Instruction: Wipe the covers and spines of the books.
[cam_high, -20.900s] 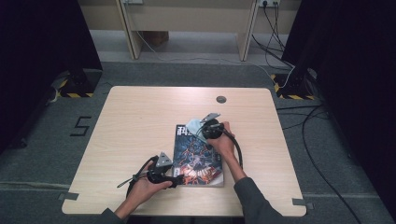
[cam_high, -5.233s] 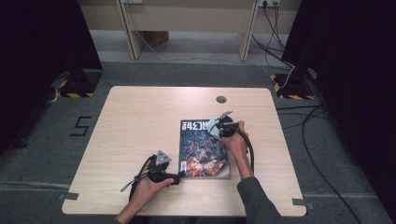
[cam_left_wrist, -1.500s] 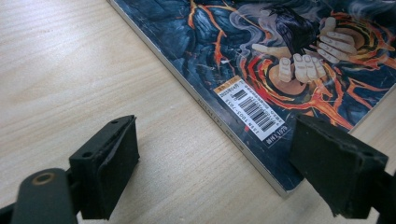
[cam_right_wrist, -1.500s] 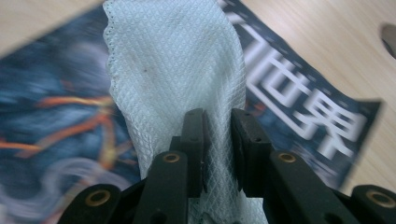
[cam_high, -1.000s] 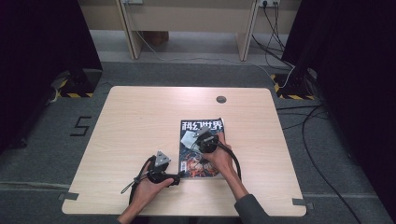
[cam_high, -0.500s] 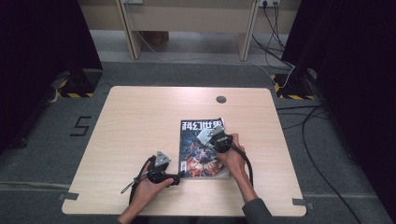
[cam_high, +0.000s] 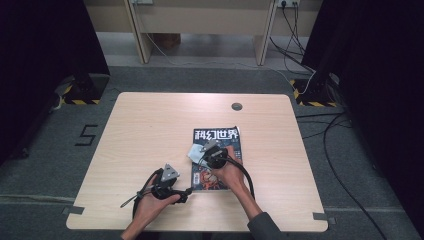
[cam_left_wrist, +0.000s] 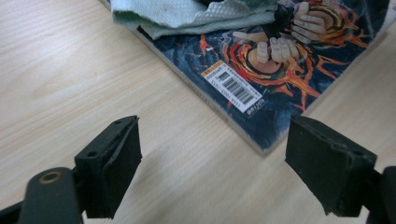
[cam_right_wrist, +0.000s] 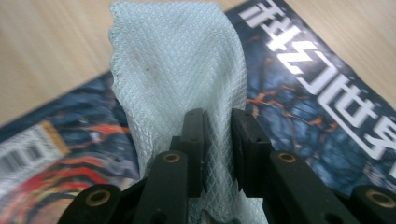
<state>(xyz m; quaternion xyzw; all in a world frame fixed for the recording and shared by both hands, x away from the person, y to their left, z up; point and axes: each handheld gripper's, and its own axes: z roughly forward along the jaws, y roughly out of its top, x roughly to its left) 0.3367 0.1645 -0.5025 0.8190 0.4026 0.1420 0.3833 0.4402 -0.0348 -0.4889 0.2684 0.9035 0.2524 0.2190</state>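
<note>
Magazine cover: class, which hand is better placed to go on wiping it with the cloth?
Right. The right gripper has its fingers shut on the cloth, which lies on the magazine. The left gripper is open beside the magazine's corner.

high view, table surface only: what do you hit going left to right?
left gripper in the left hand → cloth, hanging over the magazine's left edge → right gripper, shut on the cloth → magazine → bare table out to its right edge.
</note>
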